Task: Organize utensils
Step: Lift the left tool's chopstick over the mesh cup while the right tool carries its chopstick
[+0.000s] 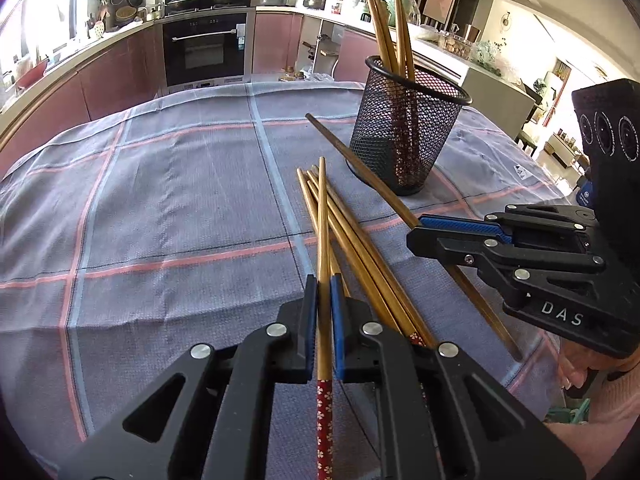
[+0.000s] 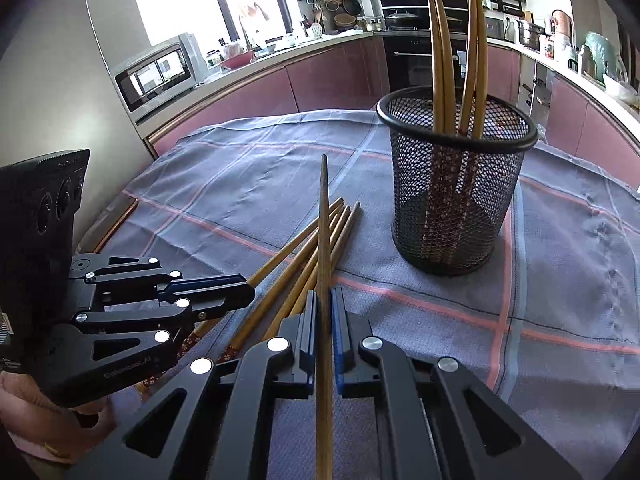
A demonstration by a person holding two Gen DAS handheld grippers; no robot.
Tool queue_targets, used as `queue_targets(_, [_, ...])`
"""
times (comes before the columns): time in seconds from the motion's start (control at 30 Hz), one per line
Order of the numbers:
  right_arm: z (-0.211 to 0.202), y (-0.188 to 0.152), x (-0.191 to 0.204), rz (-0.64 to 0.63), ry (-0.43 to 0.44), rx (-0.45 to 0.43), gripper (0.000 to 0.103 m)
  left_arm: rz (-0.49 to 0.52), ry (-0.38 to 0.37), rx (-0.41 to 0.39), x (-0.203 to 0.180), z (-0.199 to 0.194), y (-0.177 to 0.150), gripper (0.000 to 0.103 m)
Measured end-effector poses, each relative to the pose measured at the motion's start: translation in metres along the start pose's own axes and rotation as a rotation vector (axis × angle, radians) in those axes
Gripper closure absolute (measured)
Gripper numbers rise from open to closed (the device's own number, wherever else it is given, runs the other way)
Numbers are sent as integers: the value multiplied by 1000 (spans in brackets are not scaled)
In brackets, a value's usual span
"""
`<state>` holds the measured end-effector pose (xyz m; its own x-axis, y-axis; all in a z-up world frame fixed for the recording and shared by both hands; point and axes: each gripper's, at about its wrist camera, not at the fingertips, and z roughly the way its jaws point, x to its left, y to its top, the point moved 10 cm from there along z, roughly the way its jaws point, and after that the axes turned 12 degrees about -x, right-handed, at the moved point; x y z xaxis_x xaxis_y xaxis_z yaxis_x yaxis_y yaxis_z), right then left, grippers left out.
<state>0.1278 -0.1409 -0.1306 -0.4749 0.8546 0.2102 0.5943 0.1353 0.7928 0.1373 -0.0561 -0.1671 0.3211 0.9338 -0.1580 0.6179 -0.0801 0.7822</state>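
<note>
Each claw is clenched on one chopstick. In the left wrist view the left claw grips a chopstick along the lower centre of the frame, its red flowered handle toward the camera and its tip pointing away. In the right wrist view the right claw grips a second chopstick in the same lower-centre position.

The step in hand appears to be pickup: both sticks are gripped, but neither has reached the mesh cup, which stands at the upper right of centre and already holds several chopsticks upright. A loose pile of chopsticks lies on the cloth between the claws and the cup.

The next move likely calls for lifting one stick clear of the pile, turning it upright, aligning it over the cup rim and releasing it. The cup is light mesh and may tip if its rim is struck.

The worktop is covered by a grey-blue checked cloth with pink and pale lines. Beyond it, at the top of the frame, a kitchen shows pink cabinets, a built-in oven and a bright window.
</note>
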Motion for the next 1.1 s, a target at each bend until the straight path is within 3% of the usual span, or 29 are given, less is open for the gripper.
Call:
queue_targets(0.43, [-36,29,-3,14,4,-111,97,-22,-64,-91,-10,-37,28,95])
queue_targets(1.1, [-57,50,-7,23,1,-187,97,-32,-125,-159,-25,-66,52,95])
